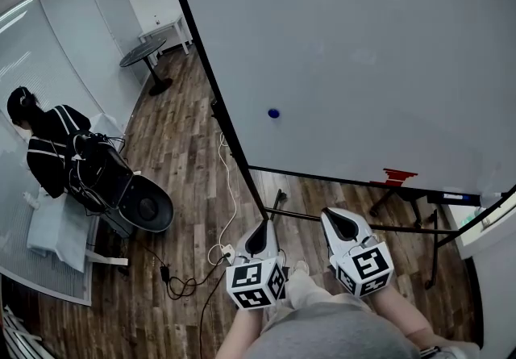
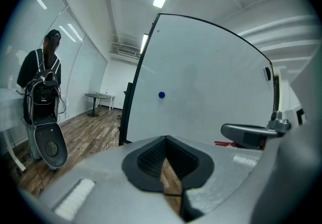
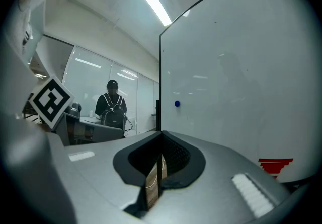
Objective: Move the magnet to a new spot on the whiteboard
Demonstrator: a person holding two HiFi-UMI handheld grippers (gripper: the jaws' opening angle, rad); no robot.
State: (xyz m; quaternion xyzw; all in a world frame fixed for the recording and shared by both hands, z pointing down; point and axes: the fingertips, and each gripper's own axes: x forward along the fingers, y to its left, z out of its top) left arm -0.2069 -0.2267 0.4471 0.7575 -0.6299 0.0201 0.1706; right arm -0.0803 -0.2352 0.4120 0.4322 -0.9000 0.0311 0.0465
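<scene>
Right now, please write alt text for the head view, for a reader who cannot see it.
A small blue magnet sits on a large whiteboard, low on its left part. Below, the left gripper and the right gripper are held side by side over a wooden floor, both shut and empty, apart from the magnet.

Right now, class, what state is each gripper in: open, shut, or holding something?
Left gripper: shut, nothing between the jaws.
Right gripper: shut, nothing between the jaws.
</scene>
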